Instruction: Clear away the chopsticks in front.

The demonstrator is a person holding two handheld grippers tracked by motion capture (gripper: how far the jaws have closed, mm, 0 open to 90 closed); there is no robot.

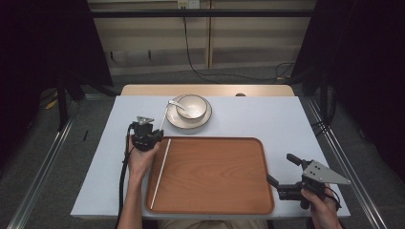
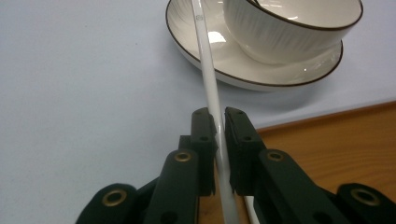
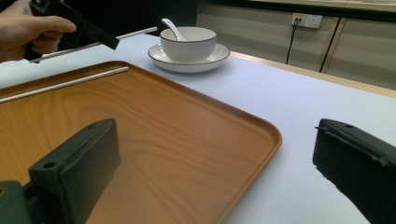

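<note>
Surrounding room: dark, grey floor, pale panelled wall behind
Table (image 1: 267,119): white-topped
Tray (image 1: 215,176): brown wooden, rounded rectangle, one chopstick inside
Left gripper (image 2: 219,122): clamped on thin white chopstick (image 2: 208,70) just beside cream saucer (image 2: 219,60)
Right gripper (image 3: 210,163): jaws wide, empty

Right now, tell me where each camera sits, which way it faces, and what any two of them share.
High view: above the person's side, looking forward and down on the tray; both forearms enter from below.
Left gripper view: rides the left gripper, looking along jaws shut on a white chopstick toward the saucer.
Right gripper view: rides the right gripper, jaws open, facing across the tray toward the bowl; the left hand shows.
All three share bowl and saucer.
</note>
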